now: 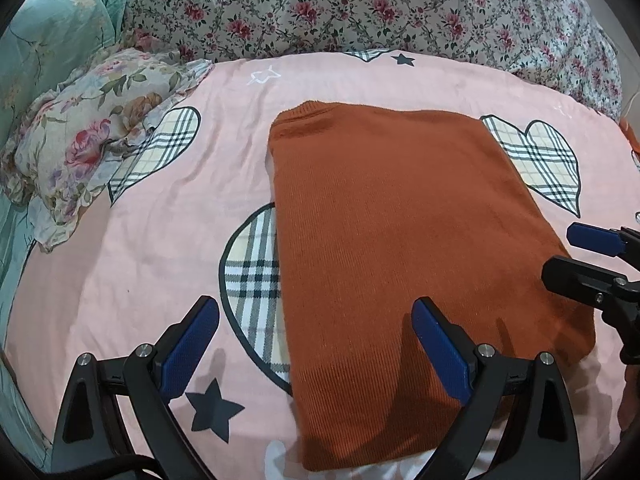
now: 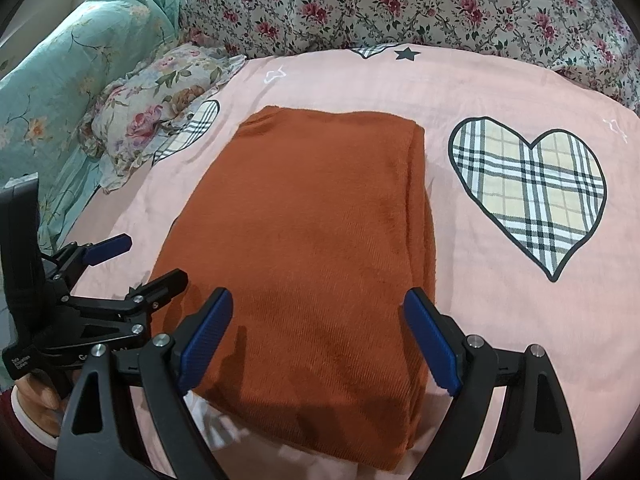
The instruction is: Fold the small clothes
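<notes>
A rust-orange knit garment lies flat on the pink bedsheet, folded into a long rectangle with its collar at the far end. It also shows in the right wrist view. My left gripper is open and empty, hovering over the garment's near left edge. My right gripper is open and empty, over the garment's near end. The right gripper shows at the right edge of the left wrist view, and the left gripper at the left of the right wrist view.
A floral pillow lies at the left on the sheet. A rose-print quilt is bunched along the far side, and a teal quilt at the far left. Plaid hearts are printed on the sheet.
</notes>
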The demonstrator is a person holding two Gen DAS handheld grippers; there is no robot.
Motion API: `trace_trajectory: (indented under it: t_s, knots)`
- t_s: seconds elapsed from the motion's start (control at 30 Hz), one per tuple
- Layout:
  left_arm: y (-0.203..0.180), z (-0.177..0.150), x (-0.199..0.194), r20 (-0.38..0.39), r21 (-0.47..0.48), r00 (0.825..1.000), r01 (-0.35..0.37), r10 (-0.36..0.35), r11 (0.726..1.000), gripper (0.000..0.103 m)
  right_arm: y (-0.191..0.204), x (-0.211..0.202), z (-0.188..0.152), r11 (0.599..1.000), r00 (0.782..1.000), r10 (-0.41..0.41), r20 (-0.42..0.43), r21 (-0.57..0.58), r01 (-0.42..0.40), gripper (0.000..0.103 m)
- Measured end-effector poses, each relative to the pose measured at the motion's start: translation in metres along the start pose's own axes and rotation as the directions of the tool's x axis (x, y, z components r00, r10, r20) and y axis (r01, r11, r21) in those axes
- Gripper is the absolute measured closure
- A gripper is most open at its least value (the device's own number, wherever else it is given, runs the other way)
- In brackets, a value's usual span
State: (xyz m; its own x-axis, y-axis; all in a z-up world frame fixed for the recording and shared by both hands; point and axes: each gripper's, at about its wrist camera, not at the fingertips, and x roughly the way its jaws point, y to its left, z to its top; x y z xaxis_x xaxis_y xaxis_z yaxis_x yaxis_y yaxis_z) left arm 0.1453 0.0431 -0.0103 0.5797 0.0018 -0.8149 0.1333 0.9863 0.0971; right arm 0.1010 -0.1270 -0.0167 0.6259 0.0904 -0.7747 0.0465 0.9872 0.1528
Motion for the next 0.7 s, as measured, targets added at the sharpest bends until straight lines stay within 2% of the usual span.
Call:
trace_trajectory:
  t_s: [0.7]
  knots:
    - [0.0067,0.0020,-0.0072,0.023,-0.009,1.000,-0.011,0.011,1.000,0.006,-0.0038,0.0009,0.0009,1.000,1.000,-0.003,0.007,0.021,0.003,0.015]
